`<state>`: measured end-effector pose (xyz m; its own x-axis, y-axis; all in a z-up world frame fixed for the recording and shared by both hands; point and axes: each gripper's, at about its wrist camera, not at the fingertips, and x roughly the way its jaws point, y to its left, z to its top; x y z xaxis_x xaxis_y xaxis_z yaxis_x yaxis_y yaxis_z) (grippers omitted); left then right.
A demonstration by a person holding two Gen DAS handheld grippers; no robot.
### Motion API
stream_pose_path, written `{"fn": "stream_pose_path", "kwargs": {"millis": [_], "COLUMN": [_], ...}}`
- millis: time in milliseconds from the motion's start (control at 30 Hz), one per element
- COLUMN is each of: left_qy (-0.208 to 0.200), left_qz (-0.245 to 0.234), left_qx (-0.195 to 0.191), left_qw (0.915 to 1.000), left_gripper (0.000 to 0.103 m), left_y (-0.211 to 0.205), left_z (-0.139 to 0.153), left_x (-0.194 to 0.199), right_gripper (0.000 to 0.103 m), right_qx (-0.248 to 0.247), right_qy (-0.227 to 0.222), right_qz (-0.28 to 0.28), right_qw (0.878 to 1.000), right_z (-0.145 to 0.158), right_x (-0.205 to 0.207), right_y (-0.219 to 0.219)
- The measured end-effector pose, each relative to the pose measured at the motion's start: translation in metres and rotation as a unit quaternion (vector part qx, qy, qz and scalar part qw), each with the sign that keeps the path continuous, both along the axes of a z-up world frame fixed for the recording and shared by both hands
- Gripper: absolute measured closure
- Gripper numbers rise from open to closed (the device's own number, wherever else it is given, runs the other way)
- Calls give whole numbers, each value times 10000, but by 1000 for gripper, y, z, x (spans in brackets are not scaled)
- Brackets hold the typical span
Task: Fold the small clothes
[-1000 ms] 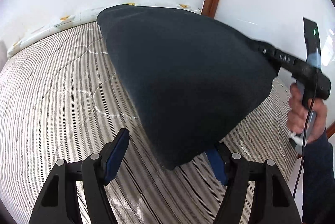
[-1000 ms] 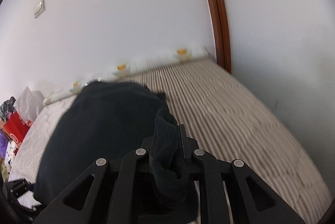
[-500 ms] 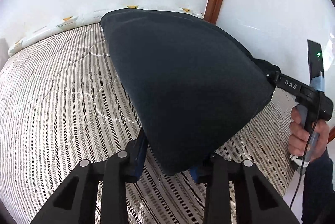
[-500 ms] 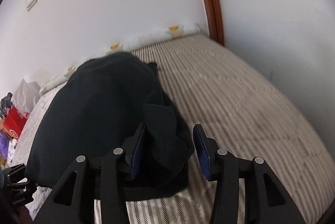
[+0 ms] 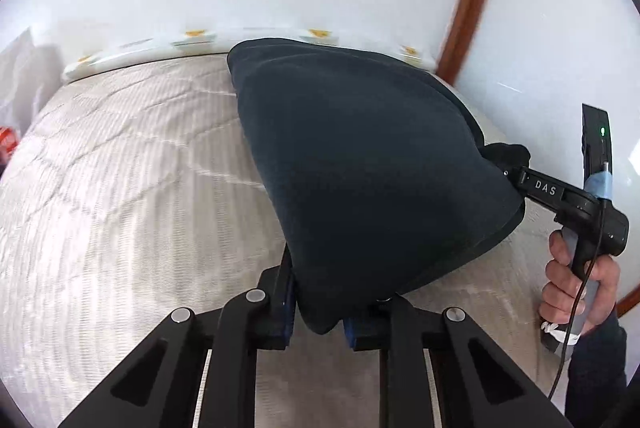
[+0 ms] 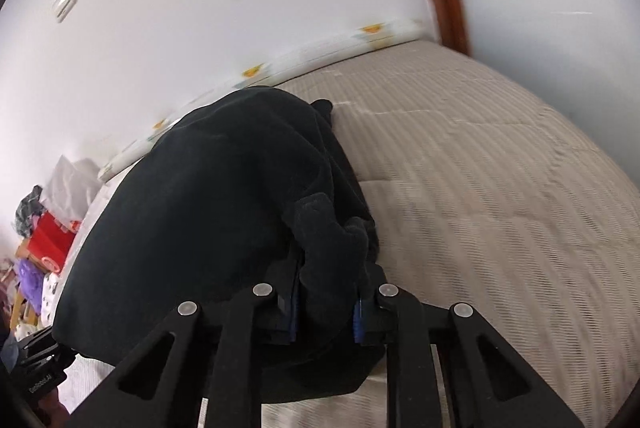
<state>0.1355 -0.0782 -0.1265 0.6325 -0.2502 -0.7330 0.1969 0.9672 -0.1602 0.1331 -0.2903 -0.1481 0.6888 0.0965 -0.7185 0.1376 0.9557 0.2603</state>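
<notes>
Left wrist view: the left tongs (image 5: pixel 318 312), at 6 o'clock, have just closed and pinch a corner of the dark cloth (image 5: pixel 360 163), which spreads over the striped bed (image 5: pixel 120 207). At 3 o'clock, a hand (image 5: pixel 576 288) holds the right tongs at the cloth's far corner.

Right wrist view: the right tongs (image 6: pixel 326 312), just closed, clamp a bunched fold of the cloth (image 6: pixel 208 203) at 6 o'clock.
</notes>
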Motion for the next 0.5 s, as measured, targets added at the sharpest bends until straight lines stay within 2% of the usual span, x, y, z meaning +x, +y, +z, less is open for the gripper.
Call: {"fn": "stream_pose_path", "kwargs": {"millis": [233, 300, 500], "left_qy": [200, 269, 272], "left_qz": [450, 407, 342], "left_qx": [-72, -141, -31], "left_qw": [9988, 9987, 9990], "left_gripper": [85, 85, 81], "left_y": [57, 64, 61], "left_z": [2, 0, -4], "left_x": [3, 5, -5], "right_gripper": [85, 84, 81], "right_qx": [-161, -186, -292], "right_qy": [72, 40, 19], "right_qz": [650, 739, 921], "right_qw": [9977, 9971, 9953], "right_z": [2, 5, 18], "right_x": [20, 16, -15], "right_y": [70, 75, 61]}}
